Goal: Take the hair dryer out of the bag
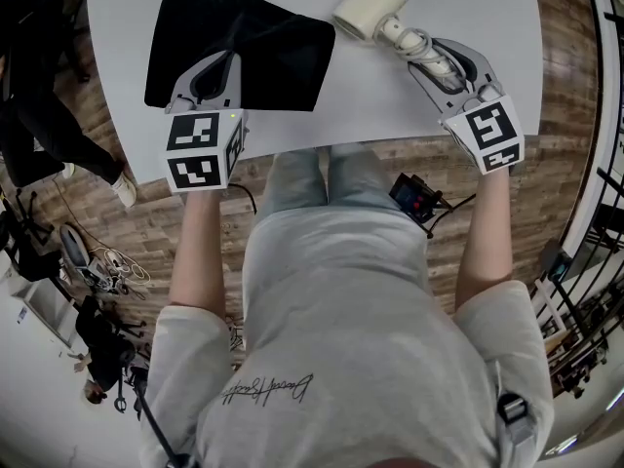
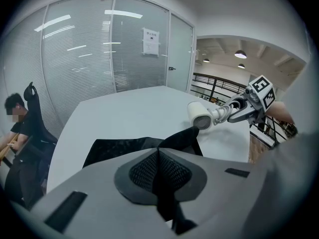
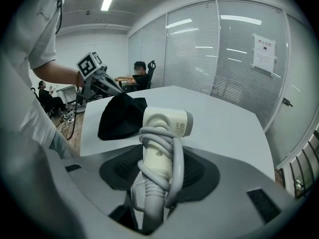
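The cream hair dryer (image 1: pixel 370 8) is outside the bag, over the white table (image 1: pixel 390 105) at the far right. Its grey cord is wound round the handle. My right gripper (image 1: pixel 429 58) is shut on that handle (image 3: pixel 158 153), with the barrel pointing away from me. The black bag (image 1: pixel 244 47) lies flat and limp on the table's left part. My left gripper (image 1: pixel 216 66) is shut on a fold of its fabric (image 2: pixel 159 183) at the near edge. From the left gripper view the hair dryer (image 2: pixel 201 116) shows to the right, beyond the bag (image 2: pixel 124 146).
The table's near edge (image 1: pixel 322 142) runs just in front of both grippers. Glass partition walls (image 2: pixel 99 54) stand beyond the table. A person (image 2: pixel 17 128) sits at the far left by a black chair. Cables and gear (image 1: pixel 97 261) lie on the wooden floor.
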`<state>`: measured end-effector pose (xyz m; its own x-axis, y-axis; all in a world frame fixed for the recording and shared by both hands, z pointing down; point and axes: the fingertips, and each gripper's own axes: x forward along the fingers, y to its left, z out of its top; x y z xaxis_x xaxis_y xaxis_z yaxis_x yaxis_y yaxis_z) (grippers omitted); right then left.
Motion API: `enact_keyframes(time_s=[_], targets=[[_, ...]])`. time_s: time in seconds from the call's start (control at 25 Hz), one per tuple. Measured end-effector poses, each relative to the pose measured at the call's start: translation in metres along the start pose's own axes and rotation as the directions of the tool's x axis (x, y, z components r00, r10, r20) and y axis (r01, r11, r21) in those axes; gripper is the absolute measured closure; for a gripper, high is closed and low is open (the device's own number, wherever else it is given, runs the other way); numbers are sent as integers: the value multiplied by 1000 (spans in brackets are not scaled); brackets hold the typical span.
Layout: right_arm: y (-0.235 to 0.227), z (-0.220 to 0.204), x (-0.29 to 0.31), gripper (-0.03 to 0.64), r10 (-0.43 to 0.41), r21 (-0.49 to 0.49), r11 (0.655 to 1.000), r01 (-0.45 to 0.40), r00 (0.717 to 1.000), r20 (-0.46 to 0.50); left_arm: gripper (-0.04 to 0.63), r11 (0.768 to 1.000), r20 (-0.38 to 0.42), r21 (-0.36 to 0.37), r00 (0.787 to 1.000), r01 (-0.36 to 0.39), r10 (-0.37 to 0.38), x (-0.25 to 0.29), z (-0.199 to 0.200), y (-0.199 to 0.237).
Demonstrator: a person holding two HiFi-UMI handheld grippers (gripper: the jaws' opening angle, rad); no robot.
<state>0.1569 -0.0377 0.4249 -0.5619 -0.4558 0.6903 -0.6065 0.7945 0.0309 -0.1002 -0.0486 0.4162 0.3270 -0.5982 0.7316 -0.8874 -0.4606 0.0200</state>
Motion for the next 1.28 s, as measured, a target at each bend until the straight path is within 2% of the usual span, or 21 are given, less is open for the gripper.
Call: enact_keyframes(time_s=[0.32,0.64,0.8,1.28], targets=[[-31,11,21,399,-93,51,995,91,995,28,577,1000,4,-7,1000,-1,1,-3,4,-2],[-47,17,65,399,-110,101,989,108,994,11,577,1000,5,-18,1000,-6,6,10,5,10],[-57,15,87,399,-138,134,982,134,990,21,577,1000,1,-1,1000,-9,9,17,4,16],[-58,19,108,399,-169,106,980,169,986,-12,577,1000,0,-10,1000,8,-8,21,4,17]])
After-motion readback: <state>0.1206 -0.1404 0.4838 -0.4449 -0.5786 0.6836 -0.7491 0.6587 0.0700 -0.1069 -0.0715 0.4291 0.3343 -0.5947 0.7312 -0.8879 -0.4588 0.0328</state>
